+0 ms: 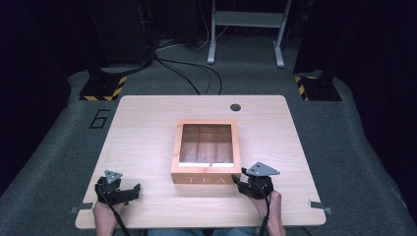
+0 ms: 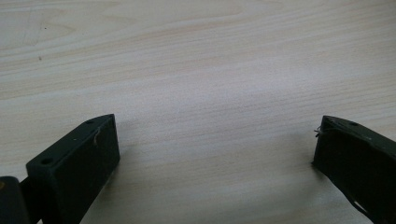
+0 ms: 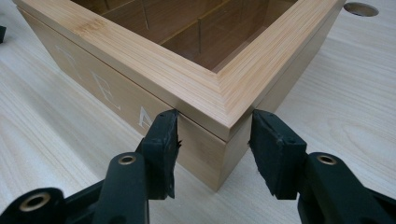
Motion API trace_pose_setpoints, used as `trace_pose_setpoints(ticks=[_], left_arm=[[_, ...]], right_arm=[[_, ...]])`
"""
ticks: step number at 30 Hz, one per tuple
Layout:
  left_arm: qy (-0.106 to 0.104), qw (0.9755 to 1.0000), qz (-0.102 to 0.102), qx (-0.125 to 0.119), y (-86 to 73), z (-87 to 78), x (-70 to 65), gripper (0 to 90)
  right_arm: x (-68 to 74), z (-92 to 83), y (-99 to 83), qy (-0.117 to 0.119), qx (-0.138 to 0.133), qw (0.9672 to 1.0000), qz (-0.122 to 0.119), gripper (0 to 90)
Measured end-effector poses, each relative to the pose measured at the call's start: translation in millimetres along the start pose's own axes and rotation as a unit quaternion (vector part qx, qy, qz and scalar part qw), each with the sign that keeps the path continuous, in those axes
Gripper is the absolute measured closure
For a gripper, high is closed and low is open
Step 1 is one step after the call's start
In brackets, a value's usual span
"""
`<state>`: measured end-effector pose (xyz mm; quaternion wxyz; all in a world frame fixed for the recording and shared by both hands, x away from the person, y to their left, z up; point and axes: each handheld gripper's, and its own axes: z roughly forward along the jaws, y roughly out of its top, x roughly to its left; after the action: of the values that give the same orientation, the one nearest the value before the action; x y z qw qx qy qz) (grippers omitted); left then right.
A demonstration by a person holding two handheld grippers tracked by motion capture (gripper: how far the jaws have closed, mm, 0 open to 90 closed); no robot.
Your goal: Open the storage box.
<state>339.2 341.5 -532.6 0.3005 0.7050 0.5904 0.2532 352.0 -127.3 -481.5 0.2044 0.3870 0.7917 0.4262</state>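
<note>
Lab or recording studio. Pale wood tabletop [image 1: 147, 128] on grey carpet; black curtains all round. Stand bases with hazard tape at 10 o'clock [image 1: 102, 87] and 2 o'clock [image 1: 317, 87]; cables [image 1: 189, 73] and grey frame [image 1: 246, 29] at 12; floor numeral "6" [image 1: 100, 118] at 9.

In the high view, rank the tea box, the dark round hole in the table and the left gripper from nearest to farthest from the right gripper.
1. Tea box, right at the right gripper.
2. Left gripper, across the near edge.
3. Round hole, near the far edge.
</note>
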Motion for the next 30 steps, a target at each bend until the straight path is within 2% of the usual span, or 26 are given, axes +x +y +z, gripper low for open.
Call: trace_pose_setpoints(ticks=[5, 30], left_arm=[[0.0, 1.0, -0.001, 0.002, 0.0, -0.3, -0.1, 0.0], [0.001, 1.0, 0.0, 0.0, -0.2, 0.0, -0.2, 0.0]], right_arm=[[-0.6, -0.5, -0.5, 0.002, -0.002, 1.0, -0.007, 53.4], [0.3, -5.8, 2.3, -0.005, -0.028, 0.9996, 0.006, 57.0]])
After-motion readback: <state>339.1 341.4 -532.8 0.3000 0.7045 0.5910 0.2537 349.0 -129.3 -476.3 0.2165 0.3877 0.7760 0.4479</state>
